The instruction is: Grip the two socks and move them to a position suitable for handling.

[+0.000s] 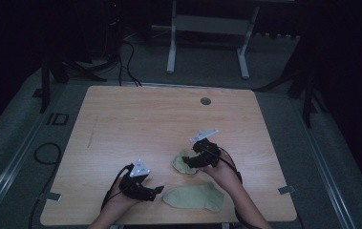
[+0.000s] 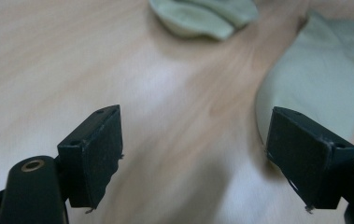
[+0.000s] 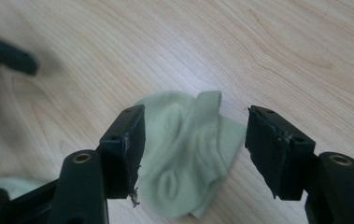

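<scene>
Two pale green socks lie on the wooden table [image 1: 145, 119]. One sock is bunched up [image 1: 182, 163] [image 3: 188, 154] [image 2: 198, 16] and sits just below my right gripper [image 1: 195, 157] [image 3: 193, 144], whose jaws stand open above it without touching it. The other sock lies flat [image 1: 195, 196] [image 2: 319, 65] near the table's front edge. My left gripper [image 1: 152, 192] [image 2: 193, 154] is open just left of the flat sock, with bare table between its jaws and the sock's edge close to one jaw.
A round cable hole [image 1: 205, 101] is set in the table near its far edge. A white desk frame [image 1: 207, 28] stands on the floor beyond the table. Cables [image 1: 49, 152] lie on the floor at the left.
</scene>
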The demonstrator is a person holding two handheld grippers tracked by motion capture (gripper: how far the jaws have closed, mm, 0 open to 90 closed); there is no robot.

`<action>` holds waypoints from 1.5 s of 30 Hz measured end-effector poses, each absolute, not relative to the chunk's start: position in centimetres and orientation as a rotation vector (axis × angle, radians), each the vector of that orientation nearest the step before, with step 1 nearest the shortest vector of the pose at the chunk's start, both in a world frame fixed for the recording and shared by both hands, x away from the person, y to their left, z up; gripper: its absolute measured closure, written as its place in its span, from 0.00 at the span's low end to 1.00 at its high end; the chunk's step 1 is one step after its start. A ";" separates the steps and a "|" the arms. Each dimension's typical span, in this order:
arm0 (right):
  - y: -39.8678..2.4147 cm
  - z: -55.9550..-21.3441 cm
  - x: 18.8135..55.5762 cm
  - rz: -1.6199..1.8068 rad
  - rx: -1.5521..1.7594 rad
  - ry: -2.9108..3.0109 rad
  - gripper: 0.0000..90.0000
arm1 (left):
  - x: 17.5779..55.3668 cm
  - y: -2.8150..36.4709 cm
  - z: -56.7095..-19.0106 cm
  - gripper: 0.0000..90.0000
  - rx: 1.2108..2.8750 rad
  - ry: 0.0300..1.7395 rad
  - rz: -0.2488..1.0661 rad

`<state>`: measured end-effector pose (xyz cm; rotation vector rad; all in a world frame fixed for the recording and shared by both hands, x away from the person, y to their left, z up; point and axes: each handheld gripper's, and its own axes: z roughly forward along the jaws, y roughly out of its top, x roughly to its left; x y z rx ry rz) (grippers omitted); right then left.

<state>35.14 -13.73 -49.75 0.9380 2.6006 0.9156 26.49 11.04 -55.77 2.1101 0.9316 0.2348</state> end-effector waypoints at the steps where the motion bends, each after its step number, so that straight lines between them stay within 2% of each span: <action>1: -13.9 -49.7 35.2 0.906 0.929 2.594 0.42 | 27.0 10.6 -55.5 0.21 2.114 0.932 0.234; 5: -14.6 -49.5 35.5 0.875 0.914 2.581 0.44 | 28.7 9.5 -54.7 0.23 2.121 0.926 0.235; 6: -14.8 -49.4 35.6 0.880 0.929 2.581 0.51 | 29.1 9.3 -54.6 0.23 2.121 0.930 0.234; 8: -15.1 -49.5 36.2 0.893 0.991 2.612 0.53 | 30.1 8.9 -54.3 0.23 2.123 0.931 0.228; 9: -15.2 -49.5 36.3 0.893 0.986 2.594 0.61 | 30.6 8.7 -54.1 0.25 2.118 0.931 0.220; 10: -15.2 -49.6 36.5 0.881 0.960 2.596 0.62 | 31.1 8.4 -54.0 0.27 2.116 0.935 0.207; 12: -15.1 -49.9 37.0 0.888 0.983 2.619 0.69 | 32.0 7.9 -54.0 0.28 2.113 0.947 0.199; 14: -15.0 -50.2 37.2 0.884 0.965 2.631 0.71 | 32.4 7.6 -54.1 0.35 2.117 0.949 0.198; 15: -14.8 -50.4 37.4 0.870 0.959 2.638 0.74 | 33.1 7.0 -54.4 0.35 2.135 0.960 0.199; 16: -14.4 -51.1 37.8 0.832 0.946 2.668 0.77 | 33.3 6.7 -54.5 0.40 2.161 0.964 0.208; 17: -14.2 -51.4 38.0 0.816 0.946 2.672 0.78 | 33.6 6.4 -54.7 0.45 2.181 0.968 0.217; 20: -13.6 -52.3 38.5 0.791 0.953 2.707 0.77 | 34.2 5.9 -55.2 0.52 2.208 0.997 0.221; 25: -13.0 -53.8 38.5 0.736 0.934 2.766 0.76 | 34.6 5.4 -55.6 0.59 2.219 1.017 0.230; 28: -13.1 -54.0 38.4 0.750 0.941 2.752 0.78 | 34.7 5.2 -55.7 0.66 2.221 1.007 0.225; 31: -13.0 -54.1 38.2 0.748 0.930 2.742 0.83 | 34.7 5.0 -55.7 0.76 2.221 1.007 0.214; 35: -12.9 -54.1 38.1 0.753 0.943 2.741 0.91 | 34.7 4.6 -55.6 0.96 2.220 1.001 0.208; 39: -12.8 -53.7 38.0 0.736 0.947 2.733 0.94 | 34.5 4.5 -55.2 0.98 2.212 1.001 0.221; 45: -14.0 -50.9 37.5 0.809 0.950 2.671 0.94 | 34.4 5.0 -54.1 0.98 2.188 0.996 0.233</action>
